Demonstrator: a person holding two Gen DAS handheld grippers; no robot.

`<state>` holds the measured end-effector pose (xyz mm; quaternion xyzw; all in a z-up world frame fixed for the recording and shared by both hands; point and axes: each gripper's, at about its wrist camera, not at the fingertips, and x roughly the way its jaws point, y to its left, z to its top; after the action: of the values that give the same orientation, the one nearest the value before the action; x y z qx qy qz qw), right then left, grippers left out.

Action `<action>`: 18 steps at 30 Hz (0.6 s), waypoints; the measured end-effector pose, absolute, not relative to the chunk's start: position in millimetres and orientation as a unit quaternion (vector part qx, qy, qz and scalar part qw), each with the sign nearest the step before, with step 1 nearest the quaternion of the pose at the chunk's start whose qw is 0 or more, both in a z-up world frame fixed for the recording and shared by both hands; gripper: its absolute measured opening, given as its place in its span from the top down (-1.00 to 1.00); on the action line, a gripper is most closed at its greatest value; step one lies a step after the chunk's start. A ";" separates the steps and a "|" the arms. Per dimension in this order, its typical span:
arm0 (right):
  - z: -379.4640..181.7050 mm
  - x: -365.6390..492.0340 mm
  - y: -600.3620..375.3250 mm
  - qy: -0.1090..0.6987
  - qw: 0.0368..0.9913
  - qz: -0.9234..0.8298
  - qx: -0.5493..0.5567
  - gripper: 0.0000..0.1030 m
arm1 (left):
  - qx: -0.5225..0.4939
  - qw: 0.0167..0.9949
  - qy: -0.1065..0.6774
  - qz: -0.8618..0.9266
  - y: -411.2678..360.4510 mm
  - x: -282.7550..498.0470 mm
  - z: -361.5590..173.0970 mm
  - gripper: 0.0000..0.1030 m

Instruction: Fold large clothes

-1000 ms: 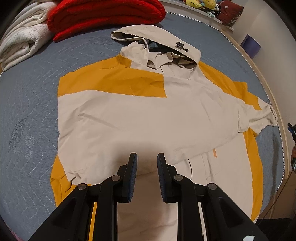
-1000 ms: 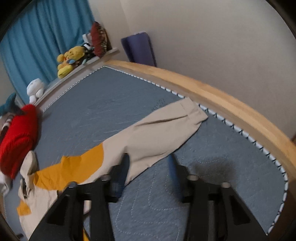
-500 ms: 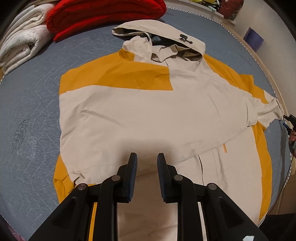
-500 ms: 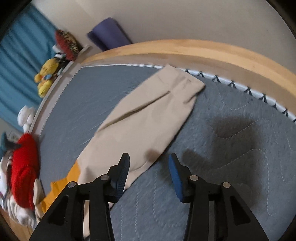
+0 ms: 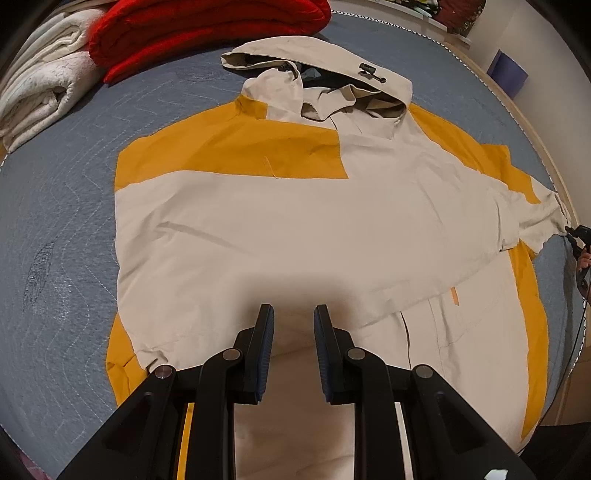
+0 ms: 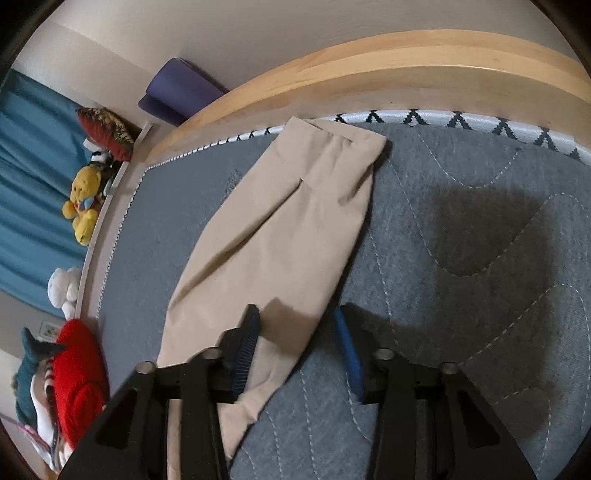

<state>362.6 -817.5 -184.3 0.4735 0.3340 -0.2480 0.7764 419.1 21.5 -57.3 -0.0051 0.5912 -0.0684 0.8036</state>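
A beige and orange hooded jacket [image 5: 295,229] lies spread flat on the blue-grey quilted bed [image 5: 55,240], hood [image 5: 332,70] at the far end. My left gripper [image 5: 290,314] hovers over its lower middle, its jaws a narrow gap apart with nothing between them. In the right wrist view the beige sleeve [image 6: 288,229] stretches to the bed's edge. My right gripper [image 6: 295,314] is low over it, jaws closing, the sleeve's right edge between them. One pad is over the cloth, the other over the quilt. A bit of the right gripper [image 5: 576,236] shows by the cuff.
A red blanket [image 5: 207,33] and a folded white blanket [image 5: 40,92] lie beyond the hood. The wooden bed frame [image 6: 406,66] runs just past the cuff. Plush toys [image 6: 83,203] and a purple mat [image 6: 177,92] stand along the wall by a blue curtain.
My right gripper has come down onto the sleeve and rolled, and its jaws now straddle the sleeve's edge. The left gripper has stayed put.
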 end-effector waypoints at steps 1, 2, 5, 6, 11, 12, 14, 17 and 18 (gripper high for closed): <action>-182.1 363.8 -816.9 0.332 0.777 -0.246 0.475 0.78 | -0.006 0.804 0.591 -0.068 22.4 419.3 -56.4 0.61; -177.5 363.8 -815.4 0.327 0.779 -0.253 0.472 0.83 | -0.008 0.805 0.590 -0.067 23.4 419.5 -55.4 0.61; -154.4 365.8 -805.8 0.310 0.793 -0.268 0.450 0.92 | -0.013 0.808 0.585 -0.068 28.5 419.8 -49.1 0.61; -145.1 366.4 -802.2 0.307 0.798 -0.270 0.443 0.93 | -0.015 0.809 0.583 -0.067 30.7 419.7 -46.7 0.61; -53.8 391.2 -748.1 0.303 0.860 -0.254 0.321 0.94 | -0.036 0.818 0.571 -0.056 51.7 419.1 -30.7 0.61; -31.4 398.2 -727.1 0.299 0.877 -0.240 0.289 0.94 | -0.043 0.820 0.568 -0.052 58.1 418.4 -27.4 0.61; 4.1 408.9 -685.9 0.291 0.901 -0.210 0.244 0.94 | -0.059 0.822 0.565 -0.046 71.3 416.4 -21.5 0.61; 55.4 423.6 -589.1 0.274 0.936 -0.133 0.177 0.95 | -0.081 0.825 0.557 -0.038 89.5 412.6 -12.6 0.61; 68.3 426.3 -551.5 0.270 0.943 -0.104 0.162 0.95 | -0.087 0.826 0.556 -0.035 94.8 411.6 -10.2 0.61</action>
<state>426.3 -551.5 68.3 0.1618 0.2702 -0.1039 0.9434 411.6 94.8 -10.2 -0.0872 0.5556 -0.0355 0.8261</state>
